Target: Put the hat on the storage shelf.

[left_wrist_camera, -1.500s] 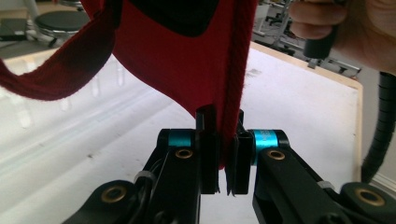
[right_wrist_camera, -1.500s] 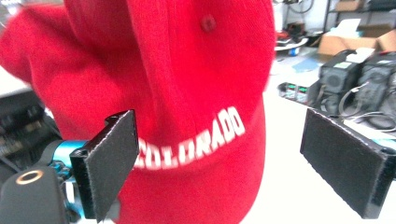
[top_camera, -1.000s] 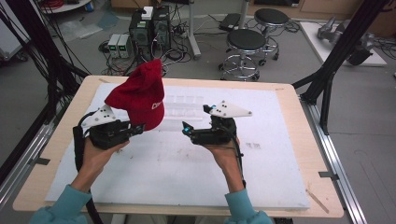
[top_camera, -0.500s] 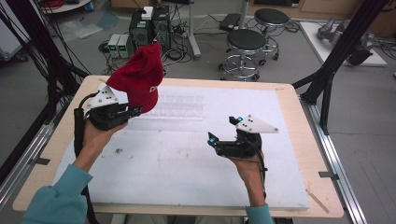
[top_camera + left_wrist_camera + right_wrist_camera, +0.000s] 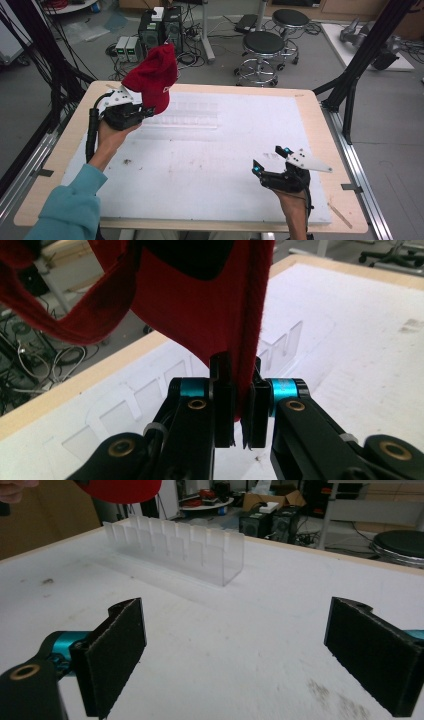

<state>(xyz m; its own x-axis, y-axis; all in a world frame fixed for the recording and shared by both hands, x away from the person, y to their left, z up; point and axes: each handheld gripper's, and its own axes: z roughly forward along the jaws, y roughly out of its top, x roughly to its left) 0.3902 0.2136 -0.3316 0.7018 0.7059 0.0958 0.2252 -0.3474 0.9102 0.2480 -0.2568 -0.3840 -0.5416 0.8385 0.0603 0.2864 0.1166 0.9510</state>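
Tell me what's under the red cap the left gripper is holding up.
Below the red cap sits a clear slotted rack on the white mat; the rack's left end is hidden by the left gripper.

A pale wooden counter topped with a white foam sheet stands on a grey floor. Beyond its far edge stand two round black stools on chrome legs — one nearer, one farther back — and two black computer towers amid tangled cables. Black metal frame posts rise at both sides. A low white platform lies at the far right. The light is even and soft.
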